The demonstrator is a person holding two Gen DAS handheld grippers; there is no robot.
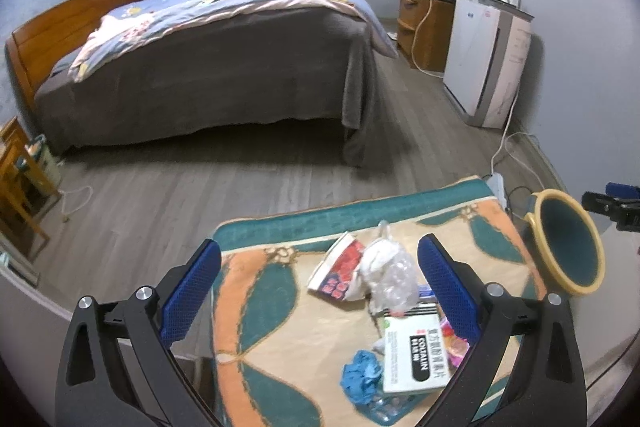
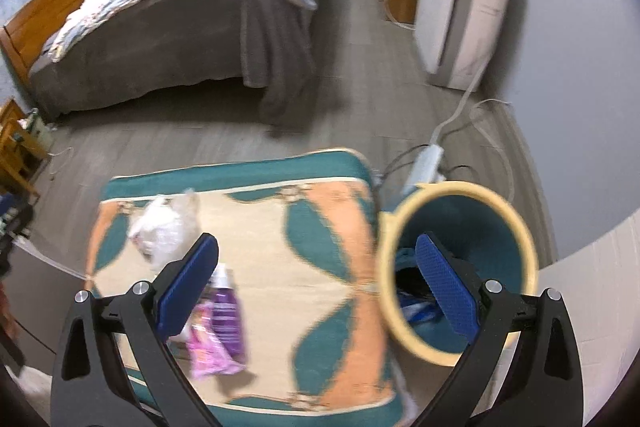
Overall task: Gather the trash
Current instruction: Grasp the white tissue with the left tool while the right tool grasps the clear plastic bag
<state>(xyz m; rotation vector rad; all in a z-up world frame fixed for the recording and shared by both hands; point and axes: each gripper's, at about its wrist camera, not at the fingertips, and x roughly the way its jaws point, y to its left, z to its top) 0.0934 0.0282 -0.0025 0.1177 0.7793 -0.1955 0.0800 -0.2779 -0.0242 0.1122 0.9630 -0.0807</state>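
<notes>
Item: trash collection, partly done.

Bin [image 2: 516, 227]: teal inside, yellow rim, standing just beside the right edge of the patterned cloth [image 2: 304, 267]. Some dark and blue items are already seen at its bottom; what they are cannot be told.

Left gripper [image 1: 320, 287]: jaws spread wide, nothing held, hung above the litter.

Right gripper [image 2: 316, 279]: jaws spread wide, nothing held, one finger seen over the bin mouth.

Trash left on the cloth: a red printed carton [image 1: 338, 269]; a crumpled clear bag [image 1: 390, 271] touching it; a white box [image 1: 416, 353] with black lettering; a blue wad [image 1: 360, 373] beside the box; a purple wrapper [image 2: 218, 331]. Most of the job is judged outstanding.

View differences: the carton, box and wad are shown only by the left wrist view; the bin's contents and the wrapper in full are shown only by the right wrist view, which is blurred.
</notes>
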